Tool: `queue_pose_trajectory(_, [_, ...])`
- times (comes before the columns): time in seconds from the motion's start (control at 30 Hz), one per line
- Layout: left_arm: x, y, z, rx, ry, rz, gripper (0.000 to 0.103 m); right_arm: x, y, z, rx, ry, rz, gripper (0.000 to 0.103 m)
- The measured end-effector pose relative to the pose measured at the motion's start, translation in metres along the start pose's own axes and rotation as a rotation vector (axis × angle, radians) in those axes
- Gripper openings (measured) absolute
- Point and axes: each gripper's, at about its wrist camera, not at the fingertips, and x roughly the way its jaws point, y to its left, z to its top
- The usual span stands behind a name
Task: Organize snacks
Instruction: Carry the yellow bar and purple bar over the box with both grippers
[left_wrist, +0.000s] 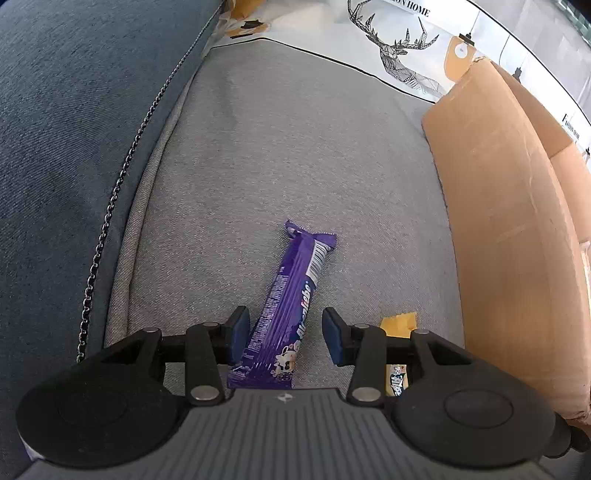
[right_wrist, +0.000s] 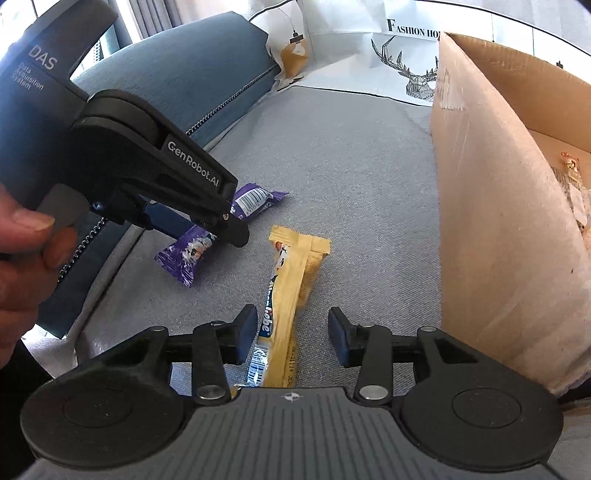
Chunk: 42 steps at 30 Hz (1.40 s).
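A purple Alpenliebe candy stick (left_wrist: 291, 295) lies on the grey sofa seat, its near end between the fingers of my open left gripper (left_wrist: 286, 338); the pads are apart from it. It also shows in the right wrist view (right_wrist: 192, 254), under the left gripper (right_wrist: 207, 218). A yellow candy stick (right_wrist: 288, 299) lies on the seat, its near end between the fingers of my open right gripper (right_wrist: 293, 332), untouched. Its tip shows in the left wrist view (left_wrist: 399, 325).
A cardboard box (right_wrist: 498, 206) stands on the seat to the right, with snack packets inside (right_wrist: 572, 181). It also shows in the left wrist view (left_wrist: 509, 229). A blue cushion (left_wrist: 74, 147) lies left. A white deer-print pillow (left_wrist: 388, 48) rests at the back.
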Motion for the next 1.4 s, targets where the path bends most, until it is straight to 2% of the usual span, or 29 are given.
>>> queue_pose_trajectory(0.13, [0.002, -0.004, -0.001, 0.018, 0.0, 0.006, 0.048, -0.002, 0.002, -0.001, -0.006, -0.006, -0.002, 0.035])
queue_pose_trajectory(0.3, [0.004, -0.006, -0.001, 0.028, 0.0, 0.008, 0.048, -0.004, 0.006, -0.003, -0.029, -0.014, -0.007, 0.019])
queue_pose_trajectory(0.4, [0.004, -0.006, -0.002, 0.035, -0.002, 0.009, 0.045, -0.006, 0.007, -0.003, -0.044, -0.029, -0.012, 0.017])
queue_pose_trajectory(0.5, [0.004, -0.008, -0.002, 0.052, 0.0, 0.014, 0.027, -0.008, 0.009, -0.003, -0.054, -0.047, -0.013, 0.015])
queue_pose_trajectory(0.53, [0.004, -0.009, -0.002, 0.057, 0.0, 0.011, 0.018, -0.009, 0.009, -0.002, -0.058, -0.056, -0.015, 0.015])
queue_pose_trajectory(0.73, [-0.002, -0.006, -0.002, 0.029, -0.034, -0.001, 0.016, -0.023, 0.011, 0.002, -0.062, -0.13, -0.017, 0.014])
queue_pose_trajectory(1.03, [-0.032, 0.001, -0.001, -0.055, -0.167, -0.032, 0.016, -0.056, 0.015, 0.017, -0.1, -0.262, -0.016, 0.014])
queue_pose_trajectory(1.27, [-0.061, -0.021, 0.006, -0.054, -0.286, -0.046, 0.016, -0.093, 0.001, 0.031, -0.067, -0.38, -0.006, 0.015])
queue_pose_trajectory(1.4, [-0.077, -0.036, 0.009, -0.062, -0.356, -0.084, 0.016, -0.109, -0.015, 0.037, -0.027, -0.432, -0.007, 0.015])
